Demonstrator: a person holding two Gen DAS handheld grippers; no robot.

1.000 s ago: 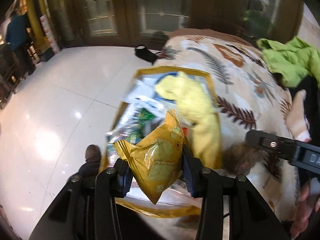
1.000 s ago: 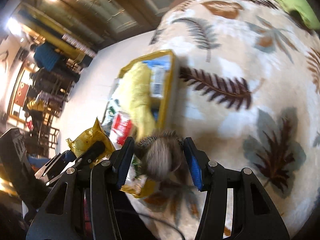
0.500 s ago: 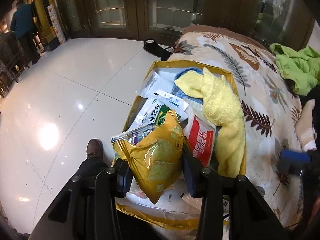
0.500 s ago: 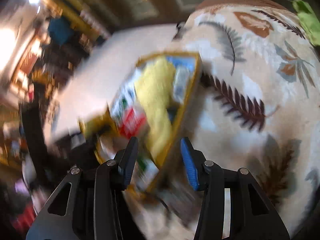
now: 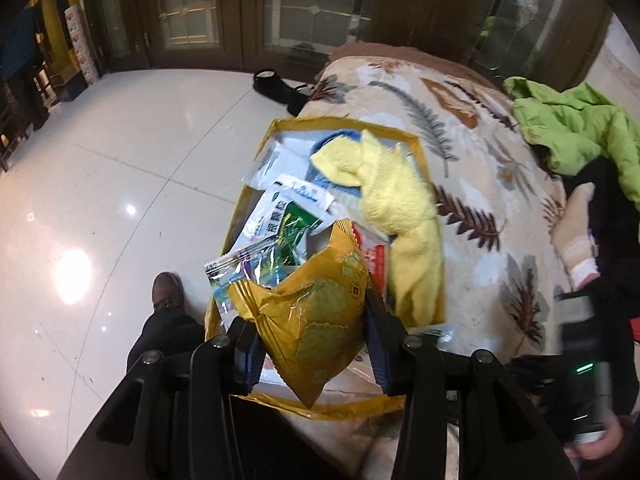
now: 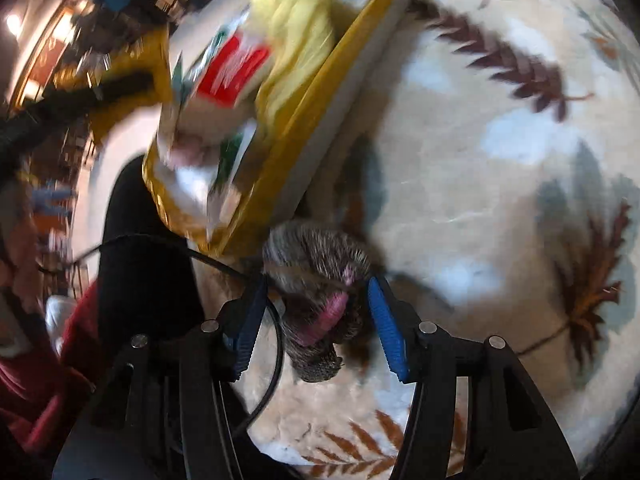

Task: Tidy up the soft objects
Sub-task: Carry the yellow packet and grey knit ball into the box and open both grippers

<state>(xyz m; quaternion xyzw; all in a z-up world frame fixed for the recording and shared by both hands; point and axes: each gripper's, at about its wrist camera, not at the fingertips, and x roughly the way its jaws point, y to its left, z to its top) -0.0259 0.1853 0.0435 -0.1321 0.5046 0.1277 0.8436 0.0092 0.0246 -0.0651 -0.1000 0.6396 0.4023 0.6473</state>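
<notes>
1. Left tongs (image 5: pixel 312 344) pinch the yellow snack bag (image 5: pixel 316 320) across its middle, held above the near end of the yellow-rimmed box (image 5: pixel 420 148).
2. The box sits on the leaf-print blanket (image 5: pixel 472 256) at its left edge, already crowded: yellow towel (image 5: pixel 400 204), white and green sachets (image 5: pixel 288 216), red-label packet (image 5: pixel 376 258).
3. Right tongs (image 6: pixel 316 312) are spread around a grey furry toy (image 6: pixel 320 280) with a pink patch; the toy lies on the blanket just beside the box's near right corner. Pads look clear of the fur on both sides, so likely no grip yet.
4. Risk: the bag is slick foil and puffed with air. Too hard a squeeze could burst it, and it can also slip out sideways.
5. Risk: a drop onto the heaped sachets could slide off the left rim onto the floor; the box overhangs that way.
6. Risk: a black cable (image 6: pixel 224 266) runs right beside the toy; closing the right tongs may catch it.
7. Pose: left tongs point far, angled down over the box; right tongs are low, almost on the blanket. The right view is blurred.
</notes>
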